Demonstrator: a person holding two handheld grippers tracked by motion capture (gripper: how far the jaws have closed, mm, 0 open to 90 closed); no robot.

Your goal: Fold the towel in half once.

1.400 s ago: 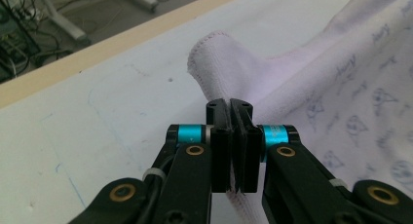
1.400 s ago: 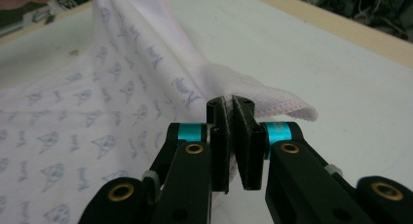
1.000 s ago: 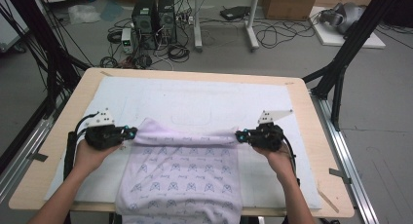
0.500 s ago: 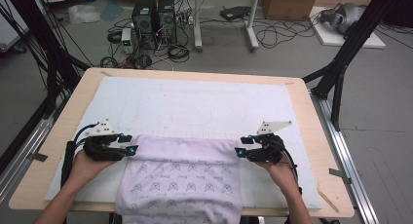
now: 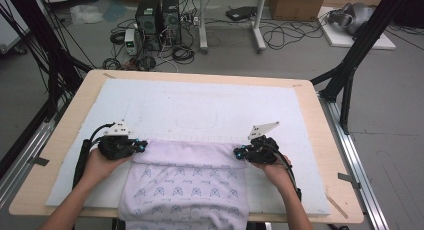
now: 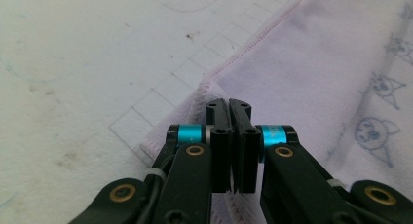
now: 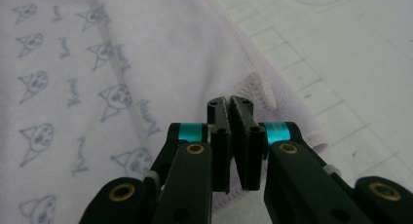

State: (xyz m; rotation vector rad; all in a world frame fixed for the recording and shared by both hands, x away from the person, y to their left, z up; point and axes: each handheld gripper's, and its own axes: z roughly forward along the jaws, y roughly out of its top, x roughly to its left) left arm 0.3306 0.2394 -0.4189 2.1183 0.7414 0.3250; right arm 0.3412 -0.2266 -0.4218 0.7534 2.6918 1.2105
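- Towel (image 5: 186, 182), pale lilac with small cat-face prints, lies on the near half of a white mat (image 5: 200, 105) in the high view; its near end hangs over the table (image 5: 320, 140) edge. The left gripper (image 5: 142, 146) and right gripper (image 5: 237, 152) sit at its far corners.
- Left gripper view: left gripper (image 6: 233, 107) has just closed, jaws pressed together just above the towel's stitched corner (image 6: 207, 85); no cloth shows between them.
- Right gripper view: right gripper (image 7: 230, 103) has likewise just closed, jaws together over the folded corner (image 7: 263, 87), again with nothing visibly pinched.
- Judgement: folding is under way, with the far edge laid down and released. The next move probably calls for fresh grips on another edge, both hands working evenly.
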